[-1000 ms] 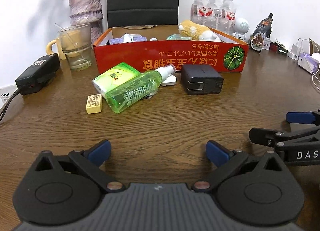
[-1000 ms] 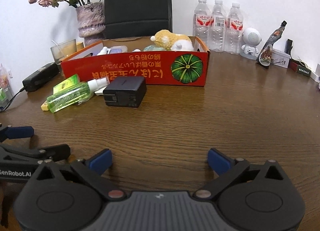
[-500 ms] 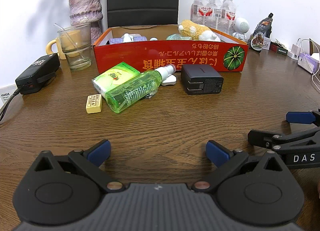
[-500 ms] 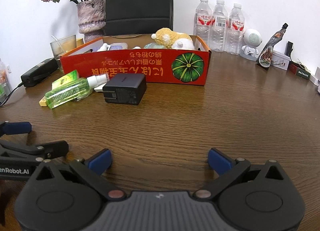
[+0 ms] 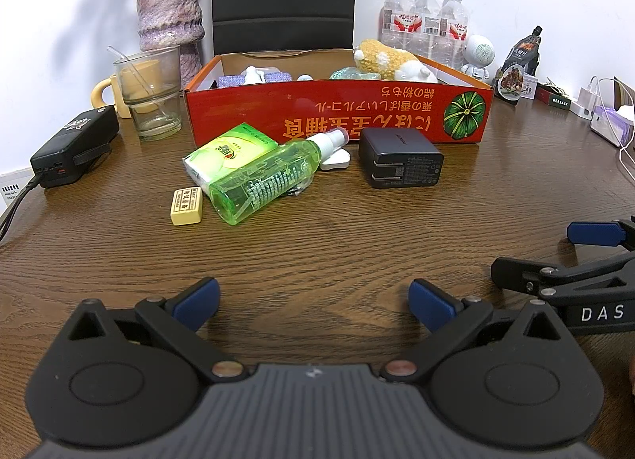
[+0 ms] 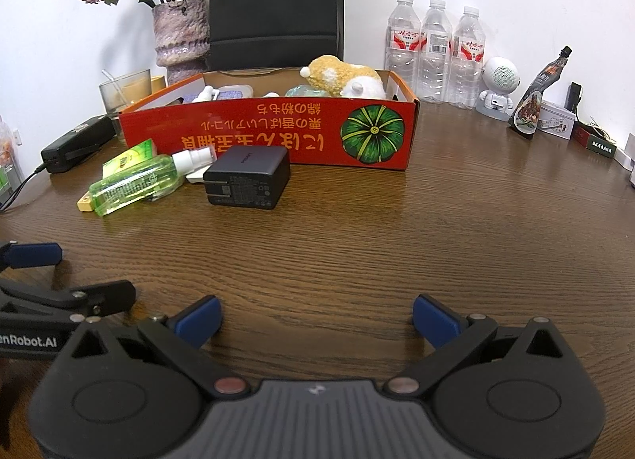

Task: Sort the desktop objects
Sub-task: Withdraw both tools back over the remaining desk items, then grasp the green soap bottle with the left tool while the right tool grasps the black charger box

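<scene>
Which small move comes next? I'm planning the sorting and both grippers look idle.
Probably ease the right gripper forward and left toward the black charger. Its jaws are open and empty, and the charger lies alone on the table in front of the red box, apart from the green bottle pile. The left gripper is open too, but the bottle leans on a tissue pack.

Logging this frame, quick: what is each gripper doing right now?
Left gripper: open, holding nothing, above the bare table.
Right gripper: open, holding nothing.
</scene>
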Demonstrator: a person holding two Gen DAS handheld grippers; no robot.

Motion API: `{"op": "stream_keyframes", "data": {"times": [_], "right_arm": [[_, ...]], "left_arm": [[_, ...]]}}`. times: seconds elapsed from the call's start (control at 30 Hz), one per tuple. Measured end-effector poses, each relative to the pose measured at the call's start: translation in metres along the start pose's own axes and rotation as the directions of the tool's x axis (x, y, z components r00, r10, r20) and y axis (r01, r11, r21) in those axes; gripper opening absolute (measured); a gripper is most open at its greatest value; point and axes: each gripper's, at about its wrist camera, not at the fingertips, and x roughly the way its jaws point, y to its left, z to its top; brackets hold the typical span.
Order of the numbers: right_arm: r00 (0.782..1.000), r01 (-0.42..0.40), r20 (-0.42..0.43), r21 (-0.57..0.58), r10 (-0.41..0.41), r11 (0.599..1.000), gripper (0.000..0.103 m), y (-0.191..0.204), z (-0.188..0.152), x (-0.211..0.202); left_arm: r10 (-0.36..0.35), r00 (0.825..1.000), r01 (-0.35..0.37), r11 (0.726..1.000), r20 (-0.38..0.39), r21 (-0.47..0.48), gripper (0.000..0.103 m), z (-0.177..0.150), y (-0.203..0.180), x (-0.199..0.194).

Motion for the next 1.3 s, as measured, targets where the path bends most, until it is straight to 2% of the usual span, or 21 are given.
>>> {"op": "stream_keyframes", "data": {"times": [0.9, 1.0, 1.07, 1.17, 1.23, 1.27, 1.3], "right_arm": [[1.0, 0.003, -0.001, 0.0, -0.003, 1.0, 0.103, 0.0, 0.0, 0.0], [1.0, -0.001, 0.0, -0.001, 0.001, 1.0, 0.103, 0.0, 0.001, 0.0], [1.0, -0.013, -0.006, -0.019, 0.012, 1.0, 0.103, 0.002, 0.005, 0.003], [0.999, -0.036, -0.016, -0.021, 0.035, 0.999, 0.097, 0.008, 0.022, 0.013], [0.996, -0.092, 0.004, 0.012, 0.092, 0.996, 0.096, 0.014, 0.039, 0.025], [0.994, -0.107, 0.009, 0.021, 0.107, 0.994, 0.095, 0.016, 0.047, 0.032], [0.996, -0.093, 0.002, 0.0, 0.093, 0.996, 0.092, 0.021, 0.054, 0.041]], "left_arm": [[0.001, 1.0, -0.001, 1.0, 0.005, -0.004, 0.103, 0.001, 0.001, 0.0], [-0.011, 0.998, 0.012, 1.0, 0.061, -0.005, 0.103, 0.011, 0.013, -0.003], [-0.051, 0.993, 0.048, 0.998, 0.107, 0.029, 0.103, 0.024, 0.022, 0.002], [-0.114, 0.978, 0.101, 0.991, 0.173, 0.083, 0.103, 0.045, 0.036, 0.01], [-0.157, 0.964, 0.133, 0.984, 0.214, 0.121, 0.103, 0.059, 0.045, 0.015], [-0.137, 0.969, 0.108, 0.984, 0.208, 0.144, 0.101, 0.061, 0.043, 0.021], [-0.117, 0.973, 0.083, 0.982, 0.201, 0.167, 0.09, 0.062, 0.042, 0.028]]}}
